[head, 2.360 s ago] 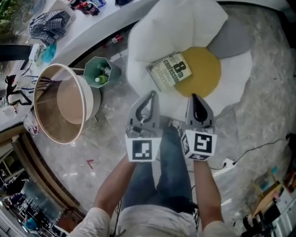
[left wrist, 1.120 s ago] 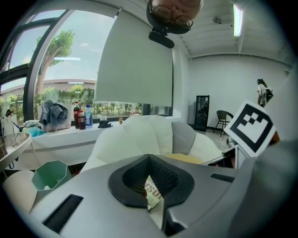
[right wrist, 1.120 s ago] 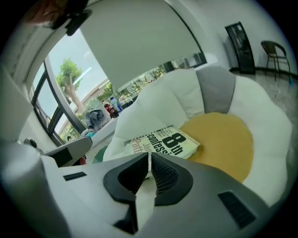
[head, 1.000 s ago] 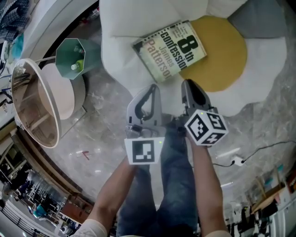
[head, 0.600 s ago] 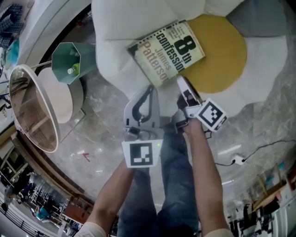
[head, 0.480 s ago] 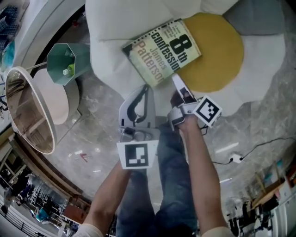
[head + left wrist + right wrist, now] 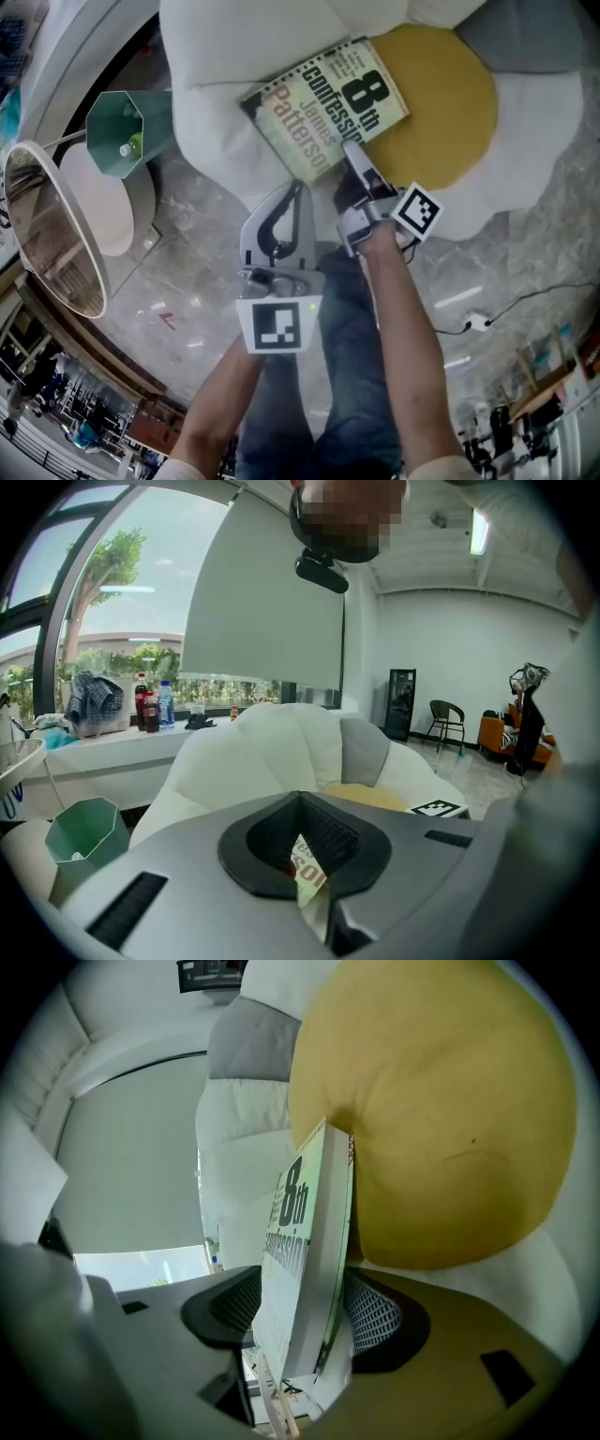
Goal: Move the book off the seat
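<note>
head: steeply down over seat (image 7: 216, 103) | gripper views: low, close | shared: book (image 7: 323, 108)

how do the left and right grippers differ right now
The right gripper is rolled sideways, jaws just opened around the book; the left gripper sits upright, jaws together, empty. The right reaches over the seat; the left sits further back. Both point toward the book.
</note>
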`<state>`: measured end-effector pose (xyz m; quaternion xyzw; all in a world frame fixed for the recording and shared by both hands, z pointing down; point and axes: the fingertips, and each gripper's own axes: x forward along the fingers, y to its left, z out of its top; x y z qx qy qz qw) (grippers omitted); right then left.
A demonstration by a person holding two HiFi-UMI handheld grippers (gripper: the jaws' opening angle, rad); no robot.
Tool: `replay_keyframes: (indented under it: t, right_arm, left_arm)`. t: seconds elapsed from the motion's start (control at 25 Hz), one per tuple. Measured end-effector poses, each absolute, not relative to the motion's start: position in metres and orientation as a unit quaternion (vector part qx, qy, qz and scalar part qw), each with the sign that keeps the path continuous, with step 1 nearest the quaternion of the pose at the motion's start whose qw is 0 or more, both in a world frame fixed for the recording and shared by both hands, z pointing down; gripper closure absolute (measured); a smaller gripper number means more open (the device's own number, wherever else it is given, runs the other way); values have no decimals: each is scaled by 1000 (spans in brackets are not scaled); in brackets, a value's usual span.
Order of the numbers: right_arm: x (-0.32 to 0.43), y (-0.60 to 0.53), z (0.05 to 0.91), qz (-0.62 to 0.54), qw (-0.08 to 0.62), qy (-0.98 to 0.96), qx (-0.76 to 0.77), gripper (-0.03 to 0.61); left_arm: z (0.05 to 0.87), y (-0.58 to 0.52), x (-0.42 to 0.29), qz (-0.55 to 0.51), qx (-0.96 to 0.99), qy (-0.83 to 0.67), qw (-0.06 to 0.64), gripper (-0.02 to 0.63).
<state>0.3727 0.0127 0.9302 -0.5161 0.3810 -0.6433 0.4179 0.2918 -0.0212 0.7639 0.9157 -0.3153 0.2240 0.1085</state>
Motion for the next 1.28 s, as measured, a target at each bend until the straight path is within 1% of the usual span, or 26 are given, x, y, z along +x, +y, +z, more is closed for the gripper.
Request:
replay_keyframes:
  t: [0.32, 0.52, 0.76, 0.84, 0.88, 1.12, 1.28]
  right_arm:
    - [375, -1, 940, -638, 460, 361, -501, 317]
    - [374, -8, 952, -643, 466, 357, -492, 311]
    - [377, -21, 943, -636, 460, 374, -494, 314]
    - [377, -19, 941, -629, 463, 370, -503, 353]
    - [377, -18, 940, -626, 466, 367, -506, 360]
    - [383, -13, 931, -608, 490, 348, -519, 387]
    - [382, -13, 921, -600, 490, 357, -522, 393]
  left_arm:
    - [769, -20, 288, 223, 914, -320, 113, 612]
    - [772, -16, 285, 227, 912, -321, 120, 612]
    - [775, -16, 285, 234, 913, -315, 115, 612]
    - [776, -18, 284, 234, 911, -319, 117, 612]
    - [776, -19, 284, 233, 911, -320, 118, 612]
    - [768, -22, 285, 228, 912, -322, 112, 612]
    - [761, -24, 283, 225, 913, -322, 107, 612]
